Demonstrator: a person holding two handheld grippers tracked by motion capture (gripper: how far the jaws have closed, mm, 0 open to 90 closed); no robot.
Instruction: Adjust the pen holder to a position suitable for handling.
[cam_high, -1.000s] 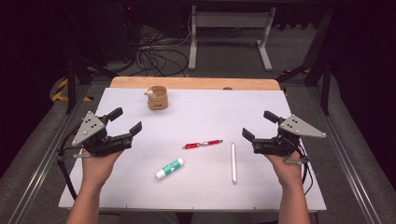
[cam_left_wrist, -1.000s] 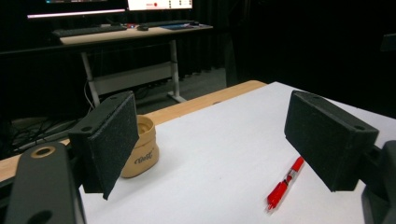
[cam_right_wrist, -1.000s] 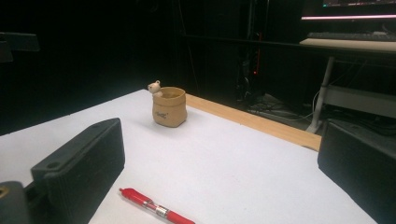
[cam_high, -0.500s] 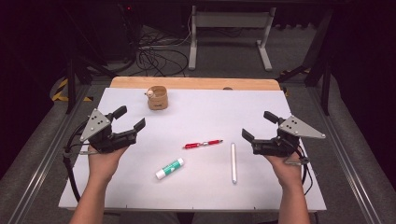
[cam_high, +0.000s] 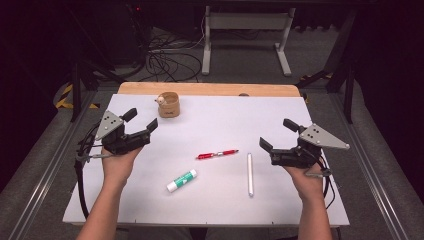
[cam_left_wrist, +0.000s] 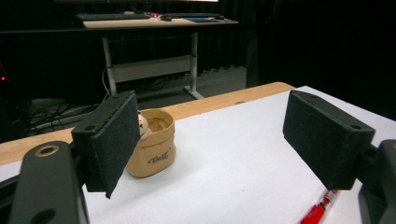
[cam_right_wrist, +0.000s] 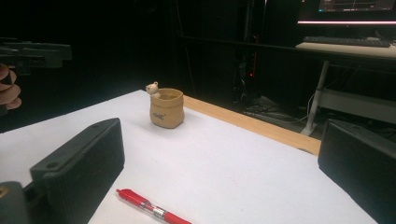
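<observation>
A red pen (cam_high: 217, 154) lies mid-table, a green-and-white glue stick (cam_high: 181, 181) in front of it to the left, a white stick (cam_high: 250, 173) to its right. A tan cup with a small bear figure (cam_high: 169, 105) stands at the back; it is also in the left gripper view (cam_left_wrist: 152, 143) and the right gripper view (cam_right_wrist: 166, 108). My left gripper (cam_high: 141, 124) hovers open at the left, near the cup. My right gripper (cam_high: 278, 135) hovers open at the right, beside the white stick. Neither holds anything. The red pen (cam_right_wrist: 152, 208) lies low between the right jaws, farther off.
A white sheet (cam_high: 220, 120) covers the table, with a wooden strip (cam_high: 210, 89) along the back edge. Cables and a desk frame (cam_high: 245, 30) stand on the floor behind. Metal rails run along both table sides.
My left gripper has moved forward and right, toward the cup. The right gripper has stayed in place. Nothing on the table has moved.
</observation>
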